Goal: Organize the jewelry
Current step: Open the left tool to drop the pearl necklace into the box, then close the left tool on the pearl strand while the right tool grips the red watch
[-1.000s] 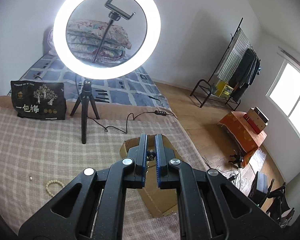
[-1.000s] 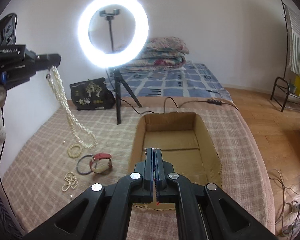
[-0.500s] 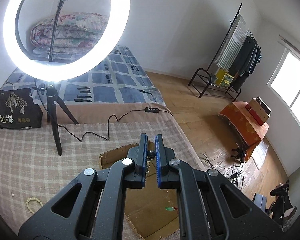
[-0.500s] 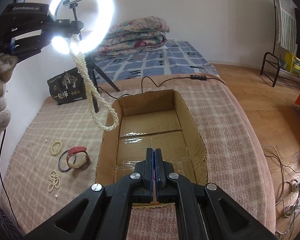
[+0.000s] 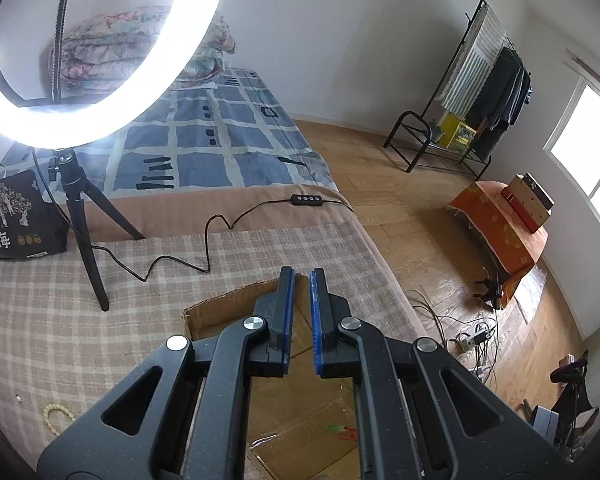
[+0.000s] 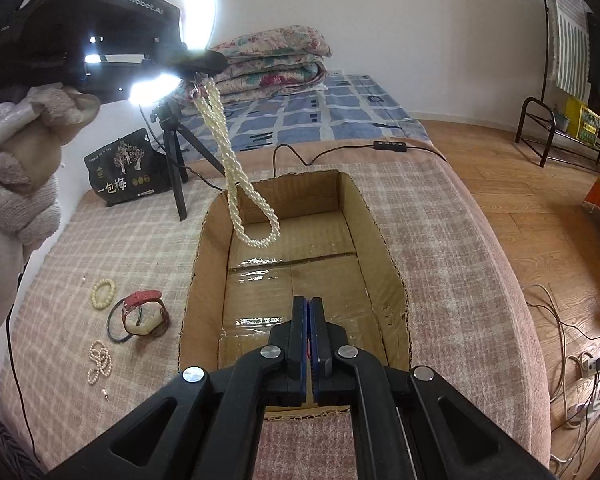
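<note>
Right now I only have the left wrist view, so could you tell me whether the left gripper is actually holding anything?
Observer: Yes. The left gripper pinches a necklace by its top, and the loop hangs free below.
Operator: Thank you. Is it over the box?
Observer: It appears so. The low end hangs above the box floor near the far left corner, apparently clear of the cardboard.
Operator: What lies left of the box that I cannot see?
Observer: A red watch and, nearer, a small pearl string lie on the cloth.
</note>
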`<state>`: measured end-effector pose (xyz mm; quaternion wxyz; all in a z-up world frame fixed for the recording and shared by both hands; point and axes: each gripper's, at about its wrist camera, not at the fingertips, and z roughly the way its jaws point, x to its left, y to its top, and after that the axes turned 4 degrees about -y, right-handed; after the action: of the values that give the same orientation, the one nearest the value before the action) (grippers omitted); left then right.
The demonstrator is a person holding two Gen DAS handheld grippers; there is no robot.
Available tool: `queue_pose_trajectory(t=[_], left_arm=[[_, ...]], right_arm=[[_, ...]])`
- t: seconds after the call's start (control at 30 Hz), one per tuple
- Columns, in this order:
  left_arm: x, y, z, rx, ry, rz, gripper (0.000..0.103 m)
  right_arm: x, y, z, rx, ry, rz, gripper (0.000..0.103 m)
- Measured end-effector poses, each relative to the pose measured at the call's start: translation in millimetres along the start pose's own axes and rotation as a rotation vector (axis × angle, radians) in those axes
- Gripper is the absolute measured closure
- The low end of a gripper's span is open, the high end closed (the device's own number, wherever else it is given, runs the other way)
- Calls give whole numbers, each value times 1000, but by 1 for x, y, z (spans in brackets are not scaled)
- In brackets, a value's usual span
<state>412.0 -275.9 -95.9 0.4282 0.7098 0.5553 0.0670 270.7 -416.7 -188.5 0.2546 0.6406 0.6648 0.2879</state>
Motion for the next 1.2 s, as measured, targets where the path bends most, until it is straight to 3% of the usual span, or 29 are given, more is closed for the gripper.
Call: queue_pose_trajectory(t=[0.03, 0.07, 0.1, 0.13, 0.17, 0.2, 0.37, 0.6, 1.2], left_arm=[[0, 0, 0, 4, -2, 3, 87], [1, 0, 0, 8, 1, 6, 74], [0, 0, -1, 4, 4, 8, 50], [1, -1, -4, -10, 3, 13, 46], [1, -2, -7, -21, 8, 19, 46], [1, -2, -8, -19, 14, 25, 45], [5, -5, -15, -10, 24, 26, 44], [12, -8, -42, -28, 41, 40, 44], [98, -38, -179, -143, 180, 12, 44]], right_arm=[[1, 0, 0, 2, 2, -5, 91], [2, -1, 1, 1, 3, -9, 68], [3, -1, 0, 0, -7, -10, 57], [4, -1, 0, 2, -23, -10, 34], [7, -1, -1, -1, -47, -15, 20], [10, -1, -3, -12, -61, -26, 16], [24, 0, -14, -42, -91, -90, 5], [34, 3, -27, -57, -98, -119, 4], [81, 2, -51, -107, -30, -160, 3]])
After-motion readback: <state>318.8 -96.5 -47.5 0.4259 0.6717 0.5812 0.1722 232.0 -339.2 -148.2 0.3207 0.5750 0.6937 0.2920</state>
